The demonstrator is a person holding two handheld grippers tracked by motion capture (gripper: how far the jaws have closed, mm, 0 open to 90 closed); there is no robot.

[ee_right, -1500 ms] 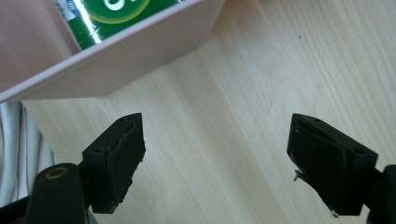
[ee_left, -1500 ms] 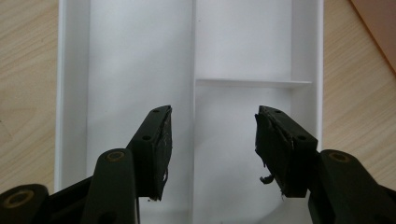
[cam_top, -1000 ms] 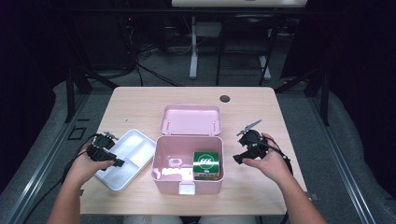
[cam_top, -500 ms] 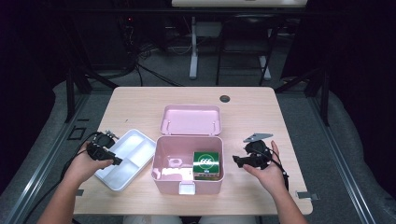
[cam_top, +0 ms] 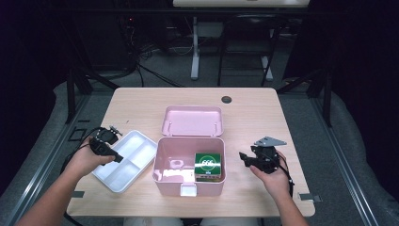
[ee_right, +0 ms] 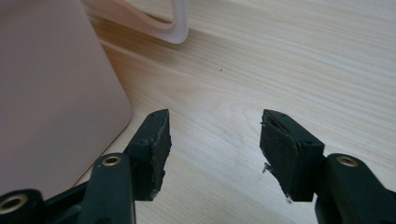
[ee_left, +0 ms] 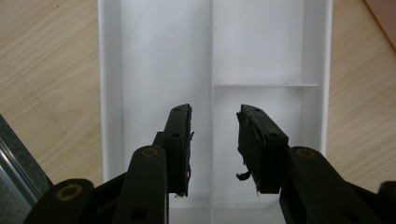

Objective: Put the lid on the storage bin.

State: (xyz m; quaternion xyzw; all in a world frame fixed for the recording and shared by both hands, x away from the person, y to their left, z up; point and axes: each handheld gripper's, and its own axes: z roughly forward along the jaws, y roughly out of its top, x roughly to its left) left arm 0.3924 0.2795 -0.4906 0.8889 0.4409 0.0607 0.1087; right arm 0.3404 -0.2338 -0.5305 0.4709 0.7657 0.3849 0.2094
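A: So, how does the left gripper (cam_top: 104, 147) stand?

B: Its jaws are partly apart and have just been closing. Nothing is between them. In the left gripper view (ee_left: 212, 149) they hang over the white plastic divided tray (ee_left: 108, 93), astride its middle divider, and I cannot tell whether they touch it.

A: Where is that tray?

B: Just left of the open pink plastic storage box (cam_top: 162, 155), lying at a slant on the light wooden table (cam_top: 263, 108).

A: And the right gripper (cam_top: 254, 159)?

B: Also partly apart, its jaws just been closing, with bare tabletop in the gap. In the right gripper view (ee_right: 212, 154) the box's pink wall (ee_right: 51, 93) rises just to the left of the jaws, clear of them. It sits to the right of the box, pointing at it.

A: What is inside the box?

B: A green carton with a white round mark (cam_top: 208, 164) in the right half, and a small pink fitting moulded into the left half of the floor. The print on the carton is too small to read.

A: Anything cut off?

B: The pink hinged lid (cam_top: 193, 120) lies flat behind the box. The person's forearms leave the high view at the bottom edge.
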